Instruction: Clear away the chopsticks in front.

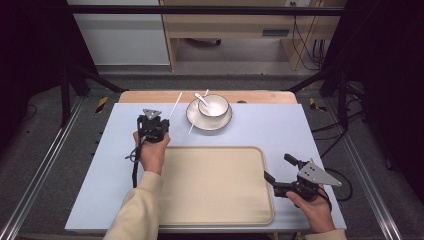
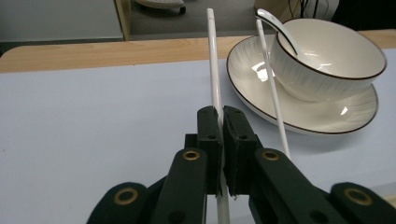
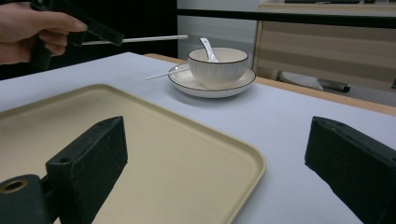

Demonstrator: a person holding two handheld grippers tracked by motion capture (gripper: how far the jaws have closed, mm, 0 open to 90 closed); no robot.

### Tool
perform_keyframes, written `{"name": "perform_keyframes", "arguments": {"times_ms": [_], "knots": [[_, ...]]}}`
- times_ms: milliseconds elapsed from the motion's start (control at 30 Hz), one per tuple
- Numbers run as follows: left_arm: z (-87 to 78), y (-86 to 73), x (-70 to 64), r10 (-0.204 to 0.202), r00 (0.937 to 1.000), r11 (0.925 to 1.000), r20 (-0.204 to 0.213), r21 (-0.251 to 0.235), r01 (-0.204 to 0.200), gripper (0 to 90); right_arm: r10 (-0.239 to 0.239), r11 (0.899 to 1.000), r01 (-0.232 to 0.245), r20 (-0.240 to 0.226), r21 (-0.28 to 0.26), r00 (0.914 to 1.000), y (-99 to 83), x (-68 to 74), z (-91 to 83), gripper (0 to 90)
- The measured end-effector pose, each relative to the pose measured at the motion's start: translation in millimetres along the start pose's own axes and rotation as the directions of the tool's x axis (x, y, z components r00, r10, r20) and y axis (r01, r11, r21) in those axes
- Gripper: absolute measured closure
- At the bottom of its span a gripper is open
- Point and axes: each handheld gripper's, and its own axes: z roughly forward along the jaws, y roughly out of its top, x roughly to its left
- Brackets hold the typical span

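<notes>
From the high view we see the left gripper (image 1: 152, 125) over the pale blue table (image 1: 100, 165), clamped on 1 white chopstick (image 1: 175, 105) that runs ahead of its jaws toward the table's far edge. Just right of those jaws sits a white bowl (image 1: 214, 105) on a plate (image 1: 209, 121), with a second chopstick (image 1: 192, 125) leaning on the plate's near rim. A beige tray (image 1: 215, 185) lies between the 2 hands. The right gripper (image 1: 280, 175) rests at the tray's right edge, jaws spread wide.

In the left gripper view we watch the jaws pinch the chopstick (image 2: 214, 70); the second chopstick (image 2: 273, 93) lies right of them, across the plate (image 2: 303, 107). A spoon (image 2: 275, 28) rests in the bowl (image 2: 327, 58).

In the right gripper view the open jaws frame the tray (image 3: 154, 154); beyond them stand bowl (image 3: 217, 65) and plate (image 3: 212, 86), and the left gripper (image 3: 93, 31) holds its chopstick (image 3: 144, 39) clear of the table.
</notes>
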Motion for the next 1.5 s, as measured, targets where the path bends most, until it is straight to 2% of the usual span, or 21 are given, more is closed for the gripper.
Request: {"name": "perform_keyframes", "arguments": {"times_ms": [67, 267, 433, 700, 833, 933, 1000, 1067, 1300, 1433, 1500], "knots": [[-10.8, -6.3, -0.8, 0.002, 1.0000, 0.9998, -0.007, -0.017, -0.002, 85.9, 0.001, 1.000, -0.001, -0.001, -0.003, 1.0000, 0.1, -0.6, -0.7, 6.2], [-40.9, -34.4, -3.2, -0.083, 0.9965, 0.9939, 0.013, -0.072, 0.083, 85.9, 0.001, 1.000, -0.001, -0.009, -0.008, 1.0000, 0.8, 1.0, -0.8, 6.2], [-63.4, -50.7, -8.8, -0.093, 0.9957, 0.9891, -0.002, -0.115, 0.092, 85.9, 0.002, 1.000, -0.002, -0.009, -0.009, 1.0000, 1.1, 1.2, -1.4, 6.2], [-99.7, -80.0, -22.2, -0.099, 0.9946, 0.9831, -0.032, -0.158, 0.093, 85.9, 0.009, 1.000, -0.009, -0.014, -0.011, 0.9999, 1.2, 1.0, -1.6, 6.2], [-118.5, -97.9, -27.7, -0.127, 0.9912, 0.9775, -0.038, -0.175, 0.119, 85.9, 0.012, 1.000, -0.012, -0.016, -0.012, 0.9998, 1.4, 2.2, -2.1, 6.2], [-123.5, -104.0, -29.1, -0.121, 0.9914, 0.9776, -0.050, -0.179, 0.111, 85.9, 0.014, 1.000, -0.014, -0.017, -0.012, 0.9998, 1.3, 2.6, -2.0, 6.3], [-129.4, -115.4, -27.8, -0.143, 0.9881, 0.9748, -0.057, -0.181, 0.131, 85.9, 0.015, 1.000, -0.016, -0.018, -0.011, 0.9997, 0.9, 2.6, -1.4, 6.3], [-131.2, -119.5, -27.8, -0.152, 0.9871, 0.9743, -0.049, -0.175, 0.141, 85.9, 0.015, 1.000, -0.016, -0.019, -0.010, 0.9997, 0.8, 2.5, -1.4, 6.3], [-143.8, -141.4, -32.3, -0.143, 0.9872, 0.9795, -0.070, -0.153, 0.131, 85.9, 0.013, 1.000, -0.013, -0.018, -0.007, 0.9998, 0.3, 2.4, -1.0, 6.3], [-148.5, -153.9, -33.3, -0.168, 0.9836, 0.9790, -0.067, -0.128, 0.158, 85.9, 0.010, 1.000, -0.011, -0.020, -0.003, 0.9997, 0.1, 2.8, -1.0, 6.4], [-149.8, -158.6, -34.9, -0.164, 0.9838, 0.9811, -0.072, -0.115, 0.156, 85.9, 0.006, 1.000, -0.006, -0.022, -0.004, 0.9997, 0.0, 2.3, -0.8, 6.4]]}}
